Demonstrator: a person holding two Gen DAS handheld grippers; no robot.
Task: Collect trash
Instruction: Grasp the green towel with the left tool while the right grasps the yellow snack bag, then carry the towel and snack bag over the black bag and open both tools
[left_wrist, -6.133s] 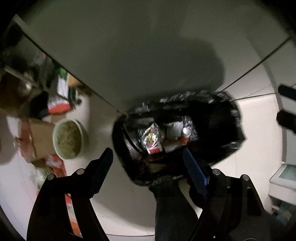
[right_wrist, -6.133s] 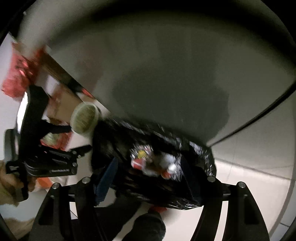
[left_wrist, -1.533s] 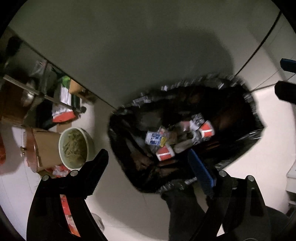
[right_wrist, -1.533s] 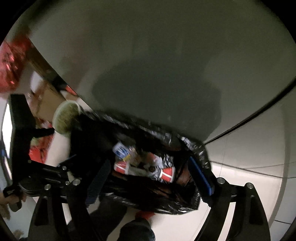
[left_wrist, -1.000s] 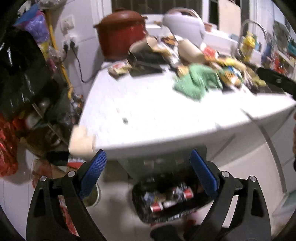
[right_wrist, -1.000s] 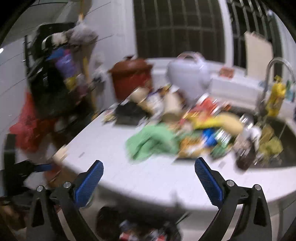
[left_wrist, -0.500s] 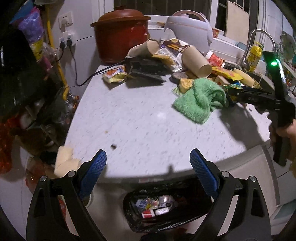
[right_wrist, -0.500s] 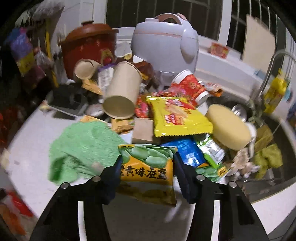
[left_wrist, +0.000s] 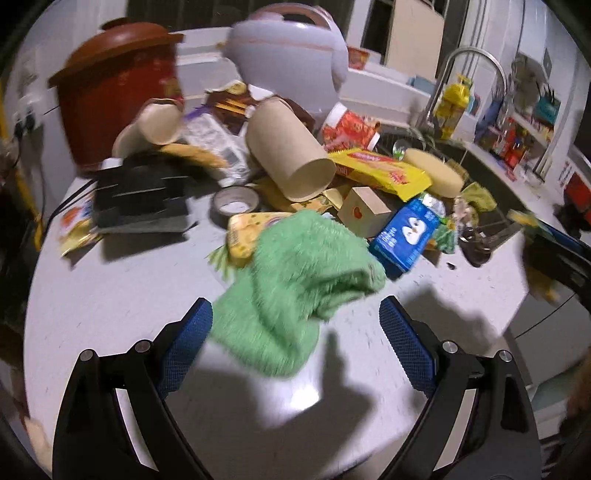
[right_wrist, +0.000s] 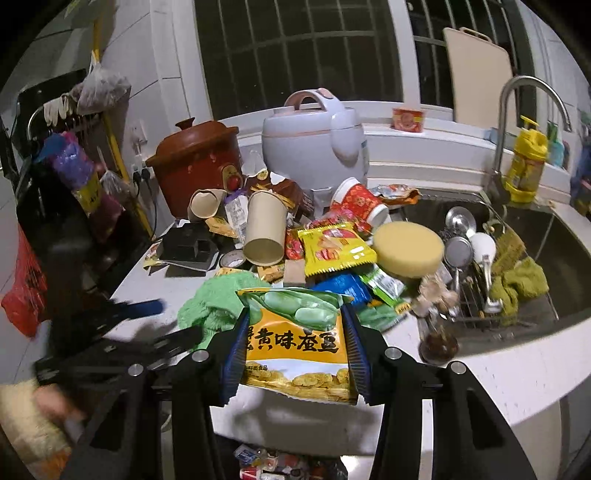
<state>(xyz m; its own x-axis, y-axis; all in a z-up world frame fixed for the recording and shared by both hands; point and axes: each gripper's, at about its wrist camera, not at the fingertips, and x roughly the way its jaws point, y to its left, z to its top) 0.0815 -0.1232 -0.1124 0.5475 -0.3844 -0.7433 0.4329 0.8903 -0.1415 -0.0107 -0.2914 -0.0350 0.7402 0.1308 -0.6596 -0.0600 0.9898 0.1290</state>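
Right wrist view: my right gripper (right_wrist: 293, 354) is clamped on the yellow snack bag (right_wrist: 295, 339) printed "黄味蚕豆", lifted above the counter edge (right_wrist: 498, 373). Behind it, green cloth (right_wrist: 214, 299), paper cup (right_wrist: 264, 232), sponge (right_wrist: 408, 249). My left gripper (left_wrist: 295, 347) gapes wide over the cloth.

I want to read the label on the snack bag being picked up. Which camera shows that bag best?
The right wrist view: the yellow-and-green snack bag fills the centre, print facing the camera, clamped in the right gripper. The left wrist view shows only a blurred yellow scrap of it at the far right edge.
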